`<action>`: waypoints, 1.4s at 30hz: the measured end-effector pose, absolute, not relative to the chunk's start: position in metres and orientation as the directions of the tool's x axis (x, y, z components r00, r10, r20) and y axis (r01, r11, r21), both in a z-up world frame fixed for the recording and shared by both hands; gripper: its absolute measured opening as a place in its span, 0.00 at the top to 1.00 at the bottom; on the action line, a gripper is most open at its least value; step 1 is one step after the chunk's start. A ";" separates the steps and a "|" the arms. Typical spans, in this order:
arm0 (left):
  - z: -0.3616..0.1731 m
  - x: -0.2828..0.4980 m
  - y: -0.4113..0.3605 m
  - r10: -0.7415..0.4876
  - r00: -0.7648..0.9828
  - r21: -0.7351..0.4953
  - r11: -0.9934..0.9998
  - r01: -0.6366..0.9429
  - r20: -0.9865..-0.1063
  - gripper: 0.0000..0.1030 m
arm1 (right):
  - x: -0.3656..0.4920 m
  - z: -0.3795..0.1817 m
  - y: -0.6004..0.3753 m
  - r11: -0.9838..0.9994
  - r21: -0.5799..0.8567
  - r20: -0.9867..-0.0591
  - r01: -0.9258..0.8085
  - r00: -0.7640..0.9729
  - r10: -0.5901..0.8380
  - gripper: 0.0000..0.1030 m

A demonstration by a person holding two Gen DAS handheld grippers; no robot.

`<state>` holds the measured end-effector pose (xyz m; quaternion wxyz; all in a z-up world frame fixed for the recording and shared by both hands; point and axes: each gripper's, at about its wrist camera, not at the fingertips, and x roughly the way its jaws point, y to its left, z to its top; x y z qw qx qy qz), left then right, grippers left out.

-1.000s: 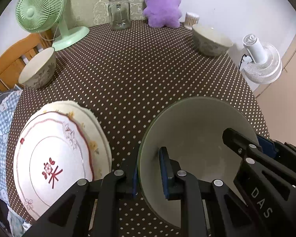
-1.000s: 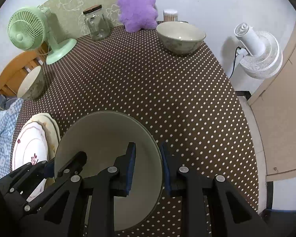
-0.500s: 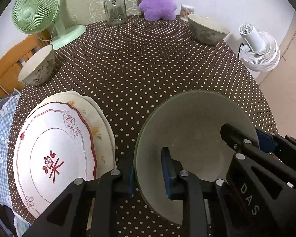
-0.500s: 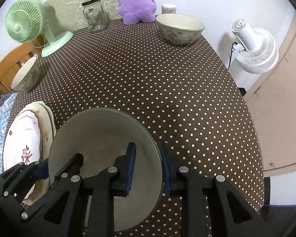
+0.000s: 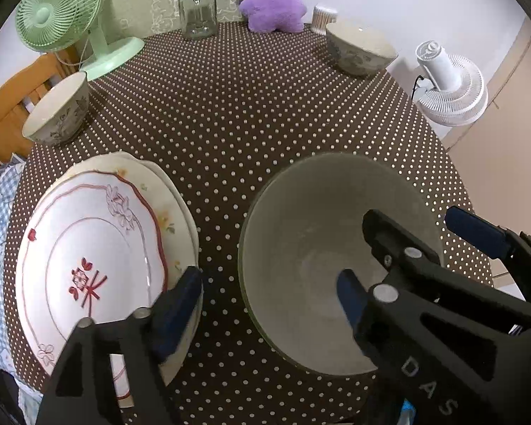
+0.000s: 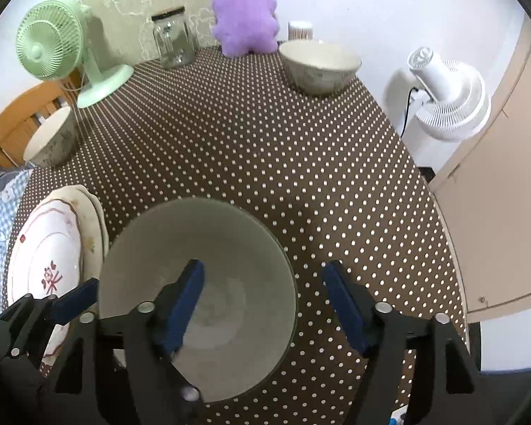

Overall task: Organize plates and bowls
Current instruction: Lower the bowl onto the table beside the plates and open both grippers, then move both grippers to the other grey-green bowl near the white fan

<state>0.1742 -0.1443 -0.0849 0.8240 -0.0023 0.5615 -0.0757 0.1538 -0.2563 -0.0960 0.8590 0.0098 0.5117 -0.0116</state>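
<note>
Both claws are standing released around the large grey-green bowl point(image 5: 322, 258), which is sitting on the desk point(image 5: 265, 113) just beside the stacked plates point(image 5: 95, 248). The left claw point(image 5: 269, 297) is straddling its near-left rim, the right claw point(image 6: 262, 297) its right rim, neither one gripping. I judge the bowl is just placed; next, each claw should be reaching for a floral bowl point(image 5: 58, 109), and the other point(image 6: 318, 65) is standing well apart from the plates.

Left gripper point(image 5: 269, 294) and right gripper point(image 6: 263, 301) side by side, jaws spread wide, nothing clamped.
</note>
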 end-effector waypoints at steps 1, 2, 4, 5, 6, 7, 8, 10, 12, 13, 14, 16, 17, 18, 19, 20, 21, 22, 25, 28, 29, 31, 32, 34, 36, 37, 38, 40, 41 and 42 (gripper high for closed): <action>-0.082 0.174 -0.145 -0.124 0.366 -0.084 0.989 0.122 -0.922 0.19 | 0.154 -0.093 -0.255 1.000 0.007 -0.878 0.028 0.479 -0.007 0.26; -0.078 0.175 -0.145 -0.122 0.375 -0.081 0.989 0.123 -0.919 0.18 | 0.154 -0.090 -0.255 1.000 0.008 -0.877 0.029 0.480 -0.007 0.26; -0.072 0.175 -0.143 -0.125 0.384 -0.084 0.989 0.124 -0.915 0.17 | 0.154 -0.084 -0.256 0.999 0.014 -0.875 0.040 0.483 -0.007 0.25; -0.068 0.176 -0.143 -0.130 0.390 -0.087 0.988 0.126 -0.911 0.17 | 0.154 -0.080 -0.256 0.999 0.020 -0.874 0.046 0.486 -0.004 0.25; -0.065 0.175 -0.142 -0.134 0.397 -0.089 0.988 0.128 -0.908 0.17 | 0.154 -0.075 -0.256 0.998 0.027 -0.873 0.049 0.488 0.000 0.24; -0.061 0.175 -0.142 -0.137 0.405 -0.090 0.987 0.132 -0.904 0.16 | 0.154 -0.071 -0.257 0.998 0.035 -0.872 0.049 0.489 0.006 0.23; -0.056 0.174 -0.142 -0.140 0.413 -0.091 0.987 0.136 -0.900 0.15 | 0.154 -0.067 -0.257 0.998 0.039 -0.870 0.050 0.492 0.009 0.23; -0.047 0.174 -0.144 -0.147 0.430 -0.092 0.985 0.146 -0.891 0.14 | 0.154 -0.058 -0.257 0.998 0.043 -0.865 0.055 0.501 0.010 0.23; -0.037 0.173 -0.144 -0.156 0.441 -0.097 0.983 0.154 -0.884 0.14 | 0.153 -0.050 -0.259 0.997 0.053 -0.862 0.063 0.507 0.014 0.23; -0.031 0.173 -0.146 -0.158 0.451 -0.096 0.983 0.158 -0.878 0.14 | 0.152 -0.045 -0.260 0.996 0.064 -0.859 0.065 0.511 0.022 0.23; -0.026 0.173 -0.147 -0.157 0.460 -0.092 0.983 0.160 -0.874 0.14 | 0.152 -0.039 -0.261 0.995 0.082 -0.855 0.061 0.517 0.039 0.23; -0.017 0.174 -0.152 -0.146 0.476 -0.076 0.984 0.164 -0.867 0.14 | 0.153 -0.031 -0.264 0.994 0.099 -0.850 0.053 0.523 0.057 0.23; -0.013 0.176 -0.155 -0.139 0.484 -0.066 0.984 0.164 -0.864 0.14 | 0.153 -0.026 -0.266 0.994 0.101 -0.846 0.050 0.530 0.059 0.23; -0.008 0.177 -0.157 -0.135 0.492 -0.060 0.985 0.164 -0.860 0.14 | 0.154 -0.022 -0.268 0.994 0.101 -0.843 0.048 0.535 0.060 0.23; -0.006 0.179 -0.158 -0.133 0.497 -0.059 0.985 0.162 -0.858 0.14 | 0.155 -0.018 -0.270 0.994 0.101 -0.839 0.043 0.541 0.062 0.23; -0.002 0.181 -0.161 -0.134 0.500 -0.062 0.985 0.158 -0.856 0.14 | 0.157 -0.014 -0.272 0.994 0.102 -0.836 0.037 0.545 0.066 0.23; 0.001 0.183 -0.163 -0.137 0.503 -0.066 0.986 0.156 -0.853 0.14 | 0.159 -0.010 -0.274 0.994 0.101 -0.834 0.031 0.548 0.068 0.23; 0.003 0.184 -0.166 -0.137 0.508 -0.068 0.986 0.153 -0.850 0.14 | 0.160 -0.007 -0.276 0.995 0.100 -0.832 0.024 0.550 0.070 0.23; 0.012 0.189 -0.173 -0.129 0.530 -0.066 0.989 0.135 -0.838 0.14 | 0.167 0.005 -0.284 0.997 0.080 -0.823 0.004 0.564 0.064 0.23; 0.020 0.197 -0.180 -0.118 0.542 -0.062 0.991 0.120 -0.832 0.14 | 0.177 0.017 -0.294 0.997 0.075 -0.813 -0.013 0.578 0.069 0.23; 0.023 0.201 -0.183 -0.114 0.547 -0.059 0.991 0.117 -0.829 0.14 | 0.181 0.020 -0.296 0.997 0.077 -0.812 -0.014 0.580 0.071 0.23; 0.027 0.209 -0.189 -0.099 0.559 -0.045 0.993 0.109 -0.823 0.14 | 0.188 0.025 -0.303 0.997 0.072 -0.806 -0.016 0.588 0.068 0.23; 0.030 0.212 -0.193 -0.091 0.566 -0.038 0.994 0.105 -0.819 0.14 | 0.193 0.028 -0.306 0.997 0.068 -0.802 -0.022 0.594 0.068 0.23; 0.034 0.220 -0.200 -0.074 0.573 -0.027 0.995 0.091 -0.816 0.14 | 0.203 0.033 -0.313 0.997 0.066 -0.796 -0.038 0.600 0.076 0.22; 0.036 0.226 -0.206 -0.058 0.577 -0.017 0.997 0.075 -0.815 0.14 | 0.212 0.036 -0.319 0.997 0.065 -0.794 -0.051 0.602 0.082 0.20; 0.037 0.229 -0.209 -0.052 0.579 -0.016 0.998 0.068 -0.814 0.14 | 0.216 0.038 -0.323 0.996 0.062 -0.793 -0.056 0.604 0.083 0.20; 0.038 0.232 -0.212 -0.047 0.582 -0.013 0.998 0.061 -0.812 0.14 | 0.222 0.039 -0.327 0.996 0.064 -0.792 -0.062 0.604 0.089 0.20; 0.041 0.239 -0.220 -0.037 0.589 -0.009 0.999 0.050 -0.807 0.14 | 0.231 0.041 -0.333 0.995 0.067 -0.788 -0.073 0.608 0.098 0.20; 0.042 0.243 -0.224 -0.030 0.593 -0.006 0.999 0.043 -0.804 0.14 | 0.236 0.042 -0.338 0.994 0.069 -0.784 -0.080 0.611 0.104 0.20; 0.043 0.247 -0.228 -0.024 0.597 -0.002 0.999 0.036 -0.802 0.14 | 0.240 0.043 -0.342 0.994 0.072 -0.782 -0.086 0.614 0.110 0.20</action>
